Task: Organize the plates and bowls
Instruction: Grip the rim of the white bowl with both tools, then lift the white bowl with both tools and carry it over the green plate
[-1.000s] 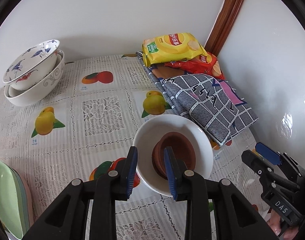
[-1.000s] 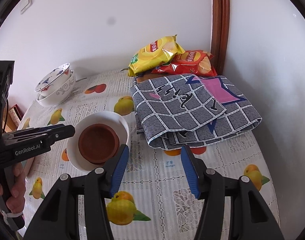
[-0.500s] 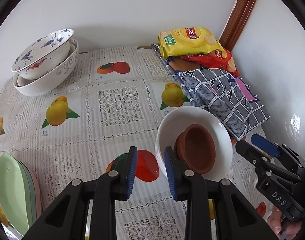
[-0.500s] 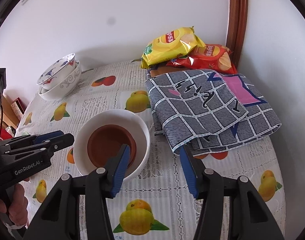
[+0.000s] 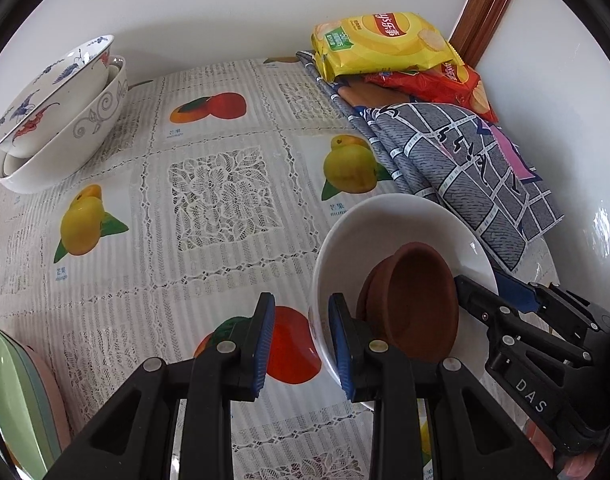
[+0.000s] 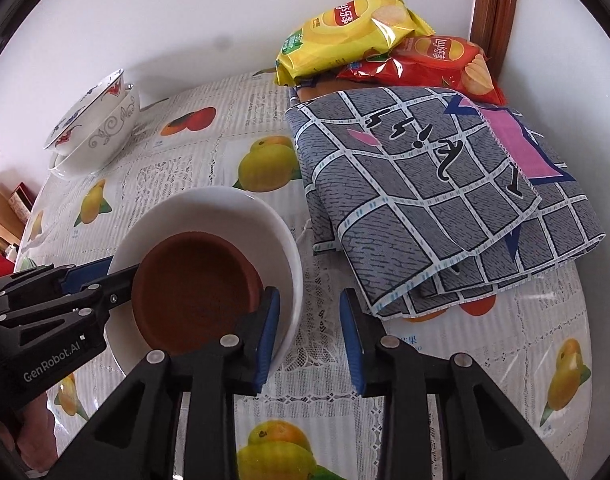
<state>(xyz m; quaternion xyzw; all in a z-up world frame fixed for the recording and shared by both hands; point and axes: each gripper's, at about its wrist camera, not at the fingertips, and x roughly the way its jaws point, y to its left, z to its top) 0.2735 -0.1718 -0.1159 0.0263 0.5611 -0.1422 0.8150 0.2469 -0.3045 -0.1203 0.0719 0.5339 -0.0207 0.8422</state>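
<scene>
A white bowl (image 5: 389,228) holds small brown clay bowls (image 5: 417,300) and is tilted; it also shows in the right wrist view (image 6: 233,216) with the clay bowls (image 6: 193,292). My left gripper (image 5: 301,344) is open and straddles the bowl's near rim, one finger inside. My right gripper (image 6: 309,332) is open and straddles the opposite rim. Two stacked patterned bowls (image 5: 57,120) sit at the far left. Green and pink plates (image 5: 13,400) stand at the lower left.
A folded grey checked cloth (image 6: 437,196) lies right of the white bowl. Yellow (image 6: 345,28) and red (image 6: 433,60) chip bags lie behind it by the wall corner. A fruit-print tablecloth (image 5: 209,200) covers the table.
Both grippers have closed in on the white bowl from opposite sides and now straddle its rim. The right gripper's jaws have narrowed. The bowl looks more tilted than before.
</scene>
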